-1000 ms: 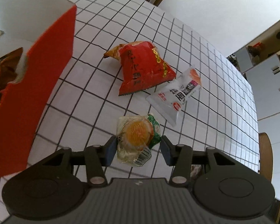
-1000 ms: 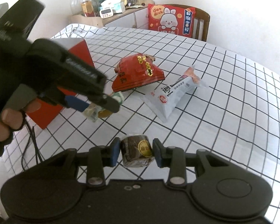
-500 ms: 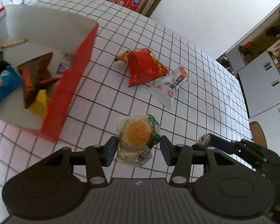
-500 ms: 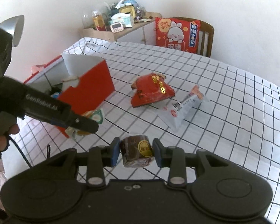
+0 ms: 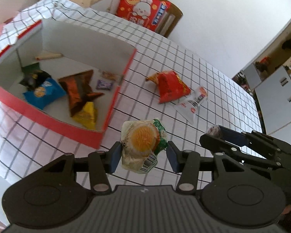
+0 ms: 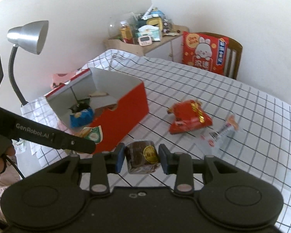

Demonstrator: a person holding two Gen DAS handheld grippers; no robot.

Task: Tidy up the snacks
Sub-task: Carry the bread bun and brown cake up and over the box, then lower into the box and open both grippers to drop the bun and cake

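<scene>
Above the checked tablecloth, my left gripper is clamped on a white-and-green packet with a yellow disc printed on it, held in the air just off the near corner of the red box. My right gripper pinches a small brown wrapped cake with a gold label between its blue pads — also lifted off the table, near the box's red side.

From the right wrist, I see the left gripper's black body reaching in from the left edge, its packet showing in front of the box's near end. From the left wrist, the right gripper sits low on the right, a crumpled bit of wrapper showing at its tip.

The box stands open at the table's left end. Inside it lie a blue packet, a brown foil bag, a yellow packet, a small purple sachet and a pale stick by the far wall.

On the cloth to the right of the box, well apart from both grippers, rests a red bag with gold print; a white sachet lies just beside it, the two touching or overlapping at one edge.

A silver desk lamp rises behind the box, and a red rabbit-print bag leans on a wooden chair at the far side.
</scene>
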